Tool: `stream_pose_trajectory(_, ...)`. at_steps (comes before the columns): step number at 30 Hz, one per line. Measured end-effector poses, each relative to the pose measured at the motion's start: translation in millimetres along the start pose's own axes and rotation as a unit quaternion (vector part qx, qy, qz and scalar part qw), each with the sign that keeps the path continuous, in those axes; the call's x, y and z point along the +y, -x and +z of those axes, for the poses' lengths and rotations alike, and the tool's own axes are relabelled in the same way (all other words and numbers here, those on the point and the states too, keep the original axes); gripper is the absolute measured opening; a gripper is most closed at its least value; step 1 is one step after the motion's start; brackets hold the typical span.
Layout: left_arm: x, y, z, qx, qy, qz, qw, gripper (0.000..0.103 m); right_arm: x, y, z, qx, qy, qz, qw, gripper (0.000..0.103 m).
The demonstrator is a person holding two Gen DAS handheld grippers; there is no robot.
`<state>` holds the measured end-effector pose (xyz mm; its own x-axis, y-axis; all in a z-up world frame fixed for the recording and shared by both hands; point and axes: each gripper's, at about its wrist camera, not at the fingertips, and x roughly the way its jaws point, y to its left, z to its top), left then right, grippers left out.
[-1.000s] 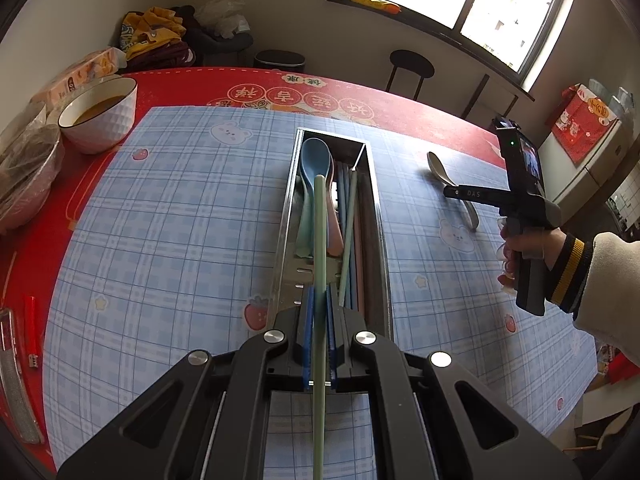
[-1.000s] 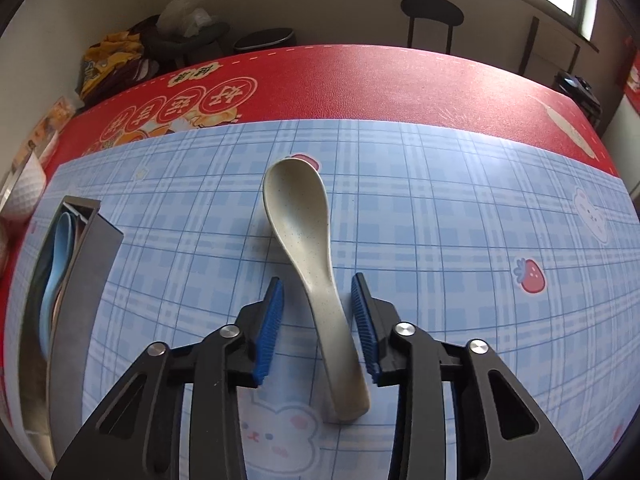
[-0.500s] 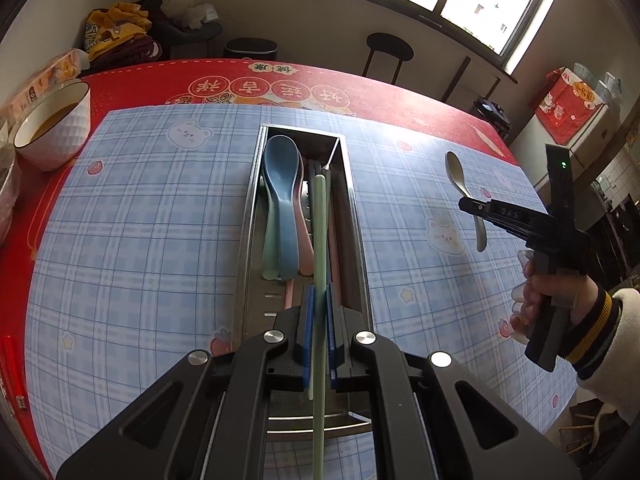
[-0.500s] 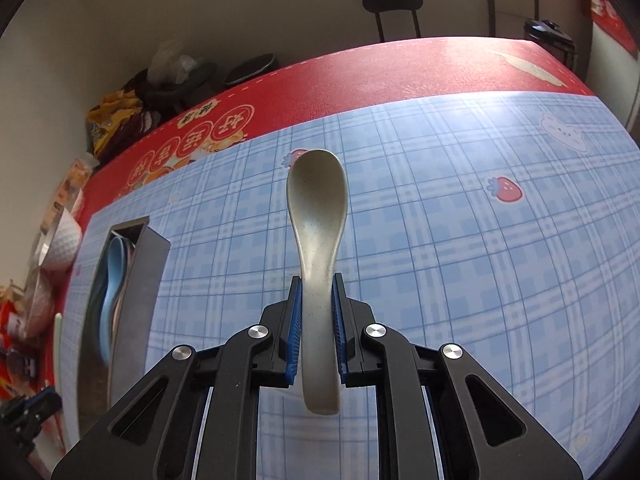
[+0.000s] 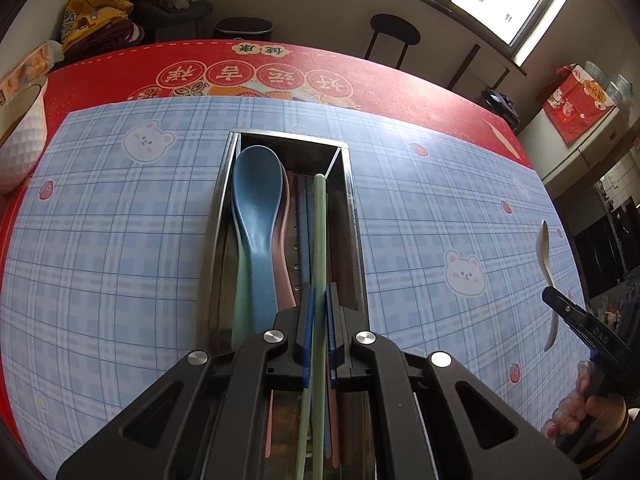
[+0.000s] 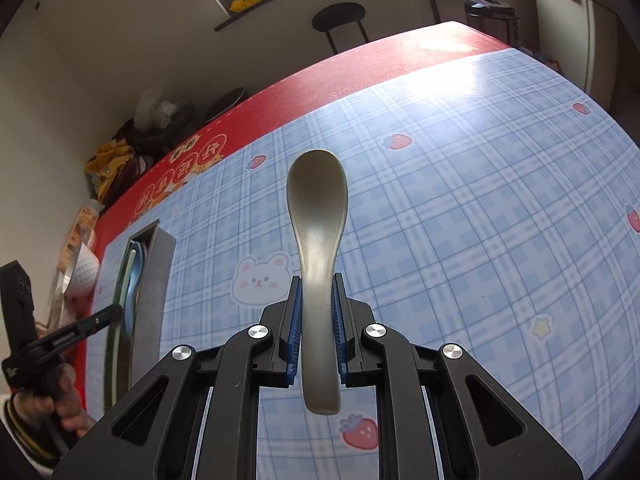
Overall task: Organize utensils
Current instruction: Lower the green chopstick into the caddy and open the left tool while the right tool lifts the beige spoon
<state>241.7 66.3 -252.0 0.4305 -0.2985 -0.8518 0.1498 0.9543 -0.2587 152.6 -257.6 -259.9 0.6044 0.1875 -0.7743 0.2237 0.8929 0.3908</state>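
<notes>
My left gripper (image 5: pixel 319 292) is shut on a pale green chopstick (image 5: pixel 319 232), held lengthwise just above the long metal utensil tray (image 5: pixel 216 216). In the tray lie a blue spoon (image 5: pixel 258 208), a pink spoon (image 5: pixel 286 280) under it and several chopsticks. My right gripper (image 6: pixel 317 280) is shut on the handle of a beige spoon (image 6: pixel 317 200), bowl pointing away, lifted off the blue checked mat. The left wrist view shows that spoon (image 5: pixel 546 252) at the far right, in the air. From the right wrist view the tray (image 6: pixel 154 272) stands to the left.
A white bowl (image 5: pixel 18 136) with brown liquid stands at the table's left edge on the red cloth. The blue checked mat (image 6: pixel 460 200) lies bare to the right of the tray. Stools and clutter stand beyond the far table edge.
My right gripper has shut on the beige spoon, lifted it off the mat and rolled. My left gripper has moved forward and lower along the tray with the green chopstick.
</notes>
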Motion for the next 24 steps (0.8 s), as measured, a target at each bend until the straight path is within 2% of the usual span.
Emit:
stream_pose_trajectory(7, -4, -17, 0, 0.011, -0.009, 0.012, 0.9998, 0.006, -19, 15, -8, -0.003, -0.030, -0.007, 1.000, 0.014)
stream_pose_trajectory(19, -7, -15, 4, 0.006, -0.014, 0.023, 0.9996, 0.007, -16, 21, -8, 0.004, -0.023, 0.001, 1.000, 0.014)
stream_pose_trajectory(21, -9, -10, 5, 0.000, -0.016, 0.024, 0.9996, 0.008, -13, 22, -8, 0.006, -0.019, 0.005, 1.000, 0.014)
stream_pose_trajectory(24, -10, 3, 6, -0.013, -0.020, 0.027, 0.9993, 0.016, -6, 21, -6, 0.009, -0.013, 0.011, 1.000, 0.014)
